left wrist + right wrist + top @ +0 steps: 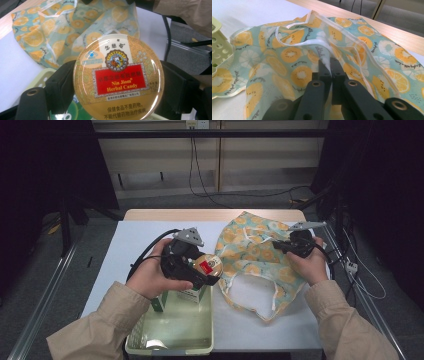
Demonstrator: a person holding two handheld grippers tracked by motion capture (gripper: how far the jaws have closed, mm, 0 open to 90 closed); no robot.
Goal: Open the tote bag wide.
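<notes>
Jaws of my left gripper (212, 267) are clamping a round golden herbal candy tin (118, 78) by its sides, holding it above the far end of the pale green perforated plastic basket (172, 347), just beside the teal cloth bag printed with orange slices (287, 55); my right gripper (329, 66) is pinching a white-trimmed fold of that bag, jaws pressed together on the fabric; the bag is lying on the white table cover (135, 240).
</notes>
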